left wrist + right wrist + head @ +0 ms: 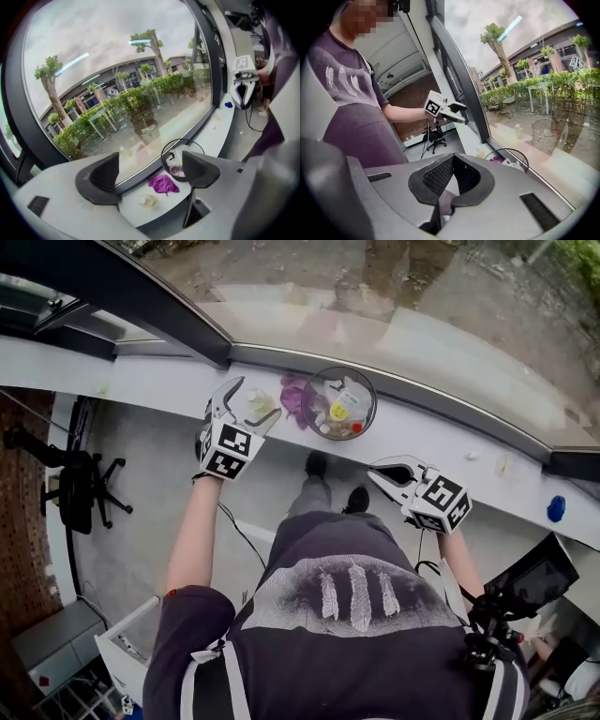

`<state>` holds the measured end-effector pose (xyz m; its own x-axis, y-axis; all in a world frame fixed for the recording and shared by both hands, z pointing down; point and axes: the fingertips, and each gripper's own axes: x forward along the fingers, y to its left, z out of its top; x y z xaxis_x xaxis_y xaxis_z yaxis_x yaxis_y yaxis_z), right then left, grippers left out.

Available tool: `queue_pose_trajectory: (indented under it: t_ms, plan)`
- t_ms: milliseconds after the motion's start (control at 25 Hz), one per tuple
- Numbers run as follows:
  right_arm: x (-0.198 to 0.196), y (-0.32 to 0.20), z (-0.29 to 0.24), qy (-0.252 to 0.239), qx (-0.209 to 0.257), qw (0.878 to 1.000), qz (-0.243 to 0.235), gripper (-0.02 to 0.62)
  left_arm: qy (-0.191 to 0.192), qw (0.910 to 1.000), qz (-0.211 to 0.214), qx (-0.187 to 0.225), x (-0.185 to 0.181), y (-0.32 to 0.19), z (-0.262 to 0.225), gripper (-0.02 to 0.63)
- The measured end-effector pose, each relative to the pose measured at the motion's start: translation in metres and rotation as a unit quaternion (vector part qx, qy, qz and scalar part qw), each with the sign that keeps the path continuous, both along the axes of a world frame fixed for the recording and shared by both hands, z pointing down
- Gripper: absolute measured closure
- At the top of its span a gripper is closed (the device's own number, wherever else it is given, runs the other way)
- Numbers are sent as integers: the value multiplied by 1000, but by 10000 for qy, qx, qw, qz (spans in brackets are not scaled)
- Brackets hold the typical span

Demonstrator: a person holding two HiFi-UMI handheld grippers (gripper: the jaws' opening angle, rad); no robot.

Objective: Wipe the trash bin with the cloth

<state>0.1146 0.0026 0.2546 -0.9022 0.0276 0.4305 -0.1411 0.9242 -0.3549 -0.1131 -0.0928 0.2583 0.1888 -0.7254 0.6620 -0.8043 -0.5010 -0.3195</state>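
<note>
A see-through round trash bin with a black rim (342,368) stands on the white window sill (159,379), with wrappers inside. A crumpled purple cloth (296,397) lies on the sill, right against the bin's left side. My left gripper (248,407) hovers over the sill left of the cloth, open and empty. In the left gripper view the cloth (163,183) and bin (183,139) show ahead between the jaws of that gripper (147,173). My right gripper (380,474) hangs below the sill, right of the bin, shut on nothing (451,161).
A small pale jar (262,405) sits on the sill under the left gripper. A blue object (556,508) lies far right on the sill. The big window pane (394,296) rises behind. A black office chair (80,484) stands on the floor at left.
</note>
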Motion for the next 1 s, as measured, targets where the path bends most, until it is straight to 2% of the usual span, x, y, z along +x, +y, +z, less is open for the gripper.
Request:
queue_pose_trajectory:
  t_ms: [120,240,320,440,520,640,720,840,920,1000]
  plan:
    - [-11,-15,4,195,-132,9995,191,598,-489,9959,529,-547,-9,-19,50,124]
    - [-27,-27,9,398,-315,9981,338,598,-899,9816,1294,-1074,-11,-34,97,65]
    - [-33,-30,14,569,-460,9964,432,598,-1068,9668,1795,-1470,-9,-40,134,21]
    - [-39,-38,22,727,-565,9935,663,598,-1364,9379,2467,-2022,-9,-50,189,21]
    - [-40,-41,30,892,-550,9912,812,598,-1467,9209,2766,-2320,-6,-56,222,21]
    - [-37,-43,38,1067,-602,9881,936,598,-1443,9056,2940,-2696,2,-61,267,21]
    - [-36,-47,45,943,-832,9864,1057,598,-1454,8967,2961,-2950,2,-58,295,21]
    - [-29,-64,66,785,-1196,9813,1286,598,-1434,8898,2862,-3254,-3,-56,329,21]
    - [-21,-81,81,815,-1190,9799,1381,598,-1455,8840,2898,-3368,-1,-57,348,21]
    - [-13,-99,98,875,-1083,9781,1549,598,-1569,8724,3056,-3475,-3,-51,370,23]
